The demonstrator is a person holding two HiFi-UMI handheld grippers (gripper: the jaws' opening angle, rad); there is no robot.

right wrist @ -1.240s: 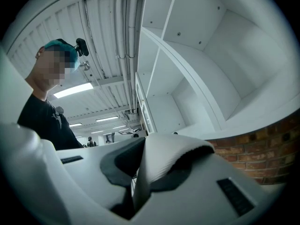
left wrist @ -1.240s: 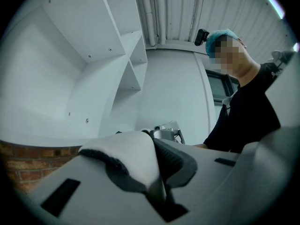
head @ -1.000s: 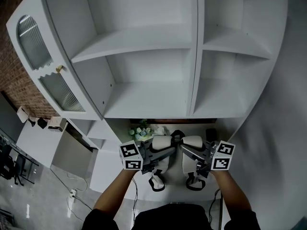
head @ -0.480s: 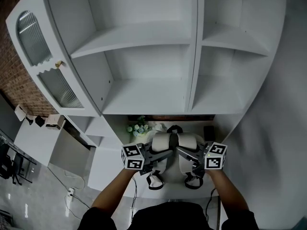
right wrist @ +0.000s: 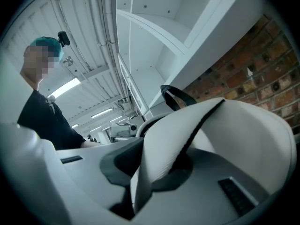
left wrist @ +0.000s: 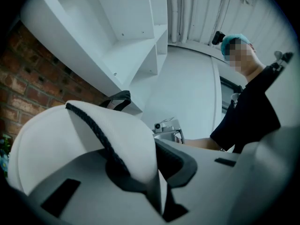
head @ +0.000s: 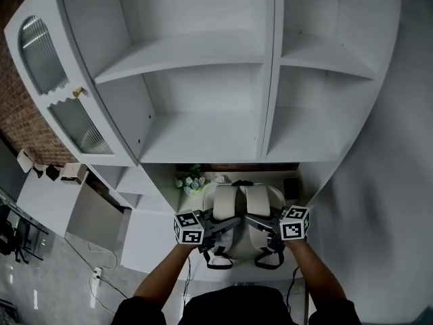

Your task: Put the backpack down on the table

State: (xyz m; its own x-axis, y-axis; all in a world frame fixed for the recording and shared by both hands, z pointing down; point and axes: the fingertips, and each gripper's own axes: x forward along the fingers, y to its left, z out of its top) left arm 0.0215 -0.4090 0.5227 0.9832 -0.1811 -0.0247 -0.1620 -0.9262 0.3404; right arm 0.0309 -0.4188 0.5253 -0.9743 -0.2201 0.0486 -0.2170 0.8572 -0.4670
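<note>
Hanging between two hand-held grippers: one white backpack (head: pixel 242 212) with black trim, straps facing the wearer of the head camera. It is placed over the white table (head: pixel 154 239), directly in front of a tall shelf unit (head: pixel 203 80); whether its base touches the tabletop cannot be told.

- Left gripper (head: pixel 232 222): clenched on the left-hand strap (head: pixel 224 203). In the left gripper view the padded white strap, edged with black cord, is seen pinched flat between the two grey jaws (left wrist: pixel 158 186).
- Right gripper (head: pixel 252 219): clenched on the right-hand strap (head: pixel 256 202). In the right gripper view the strap is likewise pressed between the jaws (right wrist: pixel 136 184).
- Both grippers are held level and turned inward toward each other, marker cubes outermost.
- Black carry handle (head: pixel 242 182): set at the top of the backpack, toward the shelf unit.
- Lower strap loops (head: pixel 216 259): black-edged, seen below the grippers near the table's front edge.
- Small bunch of flowers (head: pixel 191 180): placed on the table, just beside the backpack at the left of the head view.
- Small dark object (head: pixel 291 187): near the backpack at the right; not identified.
- Cabinet door (head: pixel 51 80): ribbed glass panels, brass knob (head: pixel 78 91), standing open at the left of the shelf unit.
- Brick wall (head: pixel 20 117): seen behind the door.
- Person (left wrist: pixel 251 111): dark top, teal head covering, recorded in both gripper views.
</note>
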